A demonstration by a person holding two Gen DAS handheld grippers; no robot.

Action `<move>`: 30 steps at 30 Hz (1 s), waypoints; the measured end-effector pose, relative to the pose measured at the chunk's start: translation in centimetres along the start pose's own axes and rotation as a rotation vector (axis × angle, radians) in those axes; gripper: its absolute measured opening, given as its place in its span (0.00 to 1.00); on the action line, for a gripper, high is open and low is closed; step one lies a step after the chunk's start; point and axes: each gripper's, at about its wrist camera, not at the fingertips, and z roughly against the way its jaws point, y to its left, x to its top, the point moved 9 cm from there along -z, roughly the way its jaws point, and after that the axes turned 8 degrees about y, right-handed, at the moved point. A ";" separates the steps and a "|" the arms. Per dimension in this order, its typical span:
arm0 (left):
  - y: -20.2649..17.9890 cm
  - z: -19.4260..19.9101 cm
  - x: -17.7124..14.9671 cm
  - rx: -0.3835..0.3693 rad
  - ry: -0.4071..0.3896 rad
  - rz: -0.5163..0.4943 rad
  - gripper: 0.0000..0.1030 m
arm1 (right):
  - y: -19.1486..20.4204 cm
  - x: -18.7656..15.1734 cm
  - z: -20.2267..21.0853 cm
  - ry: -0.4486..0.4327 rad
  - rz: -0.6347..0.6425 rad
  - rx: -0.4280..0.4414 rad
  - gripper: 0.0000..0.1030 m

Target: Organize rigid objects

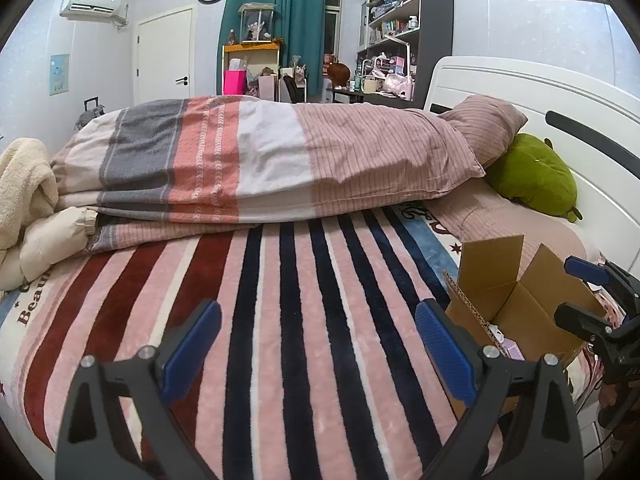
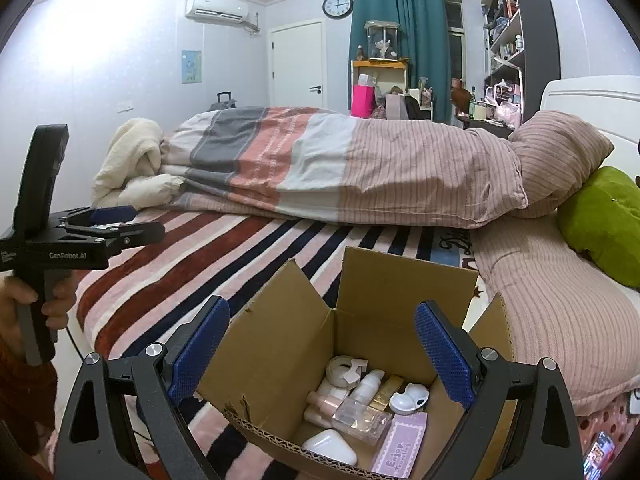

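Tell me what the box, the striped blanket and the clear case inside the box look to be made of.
Box: corrugated cardboard, matte brown; fluting shows along its cut front edge.
Striped blanket: plush fleece, likely synthetic; soft, fuzzy nap with a slight sheen.
Clear case: probably hard plastic, glossy and see-through, with highlights on its edges; glass cannot be ruled out.

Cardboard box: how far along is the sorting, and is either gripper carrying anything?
Done: the cardboard box on the striped blanket already holds small items, including a white case, a clear case and a purple card. In hand: nothing; the left gripper and right gripper are both open. Left: no loose items show on the blanket.
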 end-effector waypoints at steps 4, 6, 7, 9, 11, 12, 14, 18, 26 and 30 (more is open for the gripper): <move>0.0 0.0 0.1 0.001 0.000 0.002 0.94 | 0.0 0.0 0.0 0.001 0.002 -0.001 0.91; -0.1 0.0 0.1 0.002 0.001 0.001 0.94 | 0.0 0.0 0.0 0.001 0.000 -0.001 0.91; 0.0 0.0 0.1 0.001 0.001 0.001 0.94 | 0.0 0.0 0.0 0.001 -0.001 0.000 0.91; 0.0 0.0 0.1 0.001 0.001 0.002 0.94 | 0.0 0.0 0.0 0.001 0.000 0.001 0.91; 0.0 0.0 0.1 0.001 -0.001 0.004 0.94 | 0.0 0.0 0.0 0.002 0.001 0.000 0.91; 0.0 0.0 0.1 0.002 -0.003 0.005 0.94 | 0.0 0.0 0.0 0.000 0.001 0.000 0.91; 0.1 0.0 0.1 0.006 -0.002 0.004 0.94 | 0.1 0.0 0.0 0.002 0.003 -0.001 0.91; 0.1 -0.1 0.1 0.004 -0.002 0.004 0.94 | 0.1 -0.1 0.0 0.003 0.000 -0.001 0.91; 0.1 -0.1 0.1 0.004 -0.003 0.006 0.94 | 0.2 -0.1 0.0 0.005 0.001 0.000 0.91; 0.1 0.0 0.0 0.006 -0.003 0.005 0.94 | 0.2 -0.2 -0.1 0.006 0.004 0.001 0.91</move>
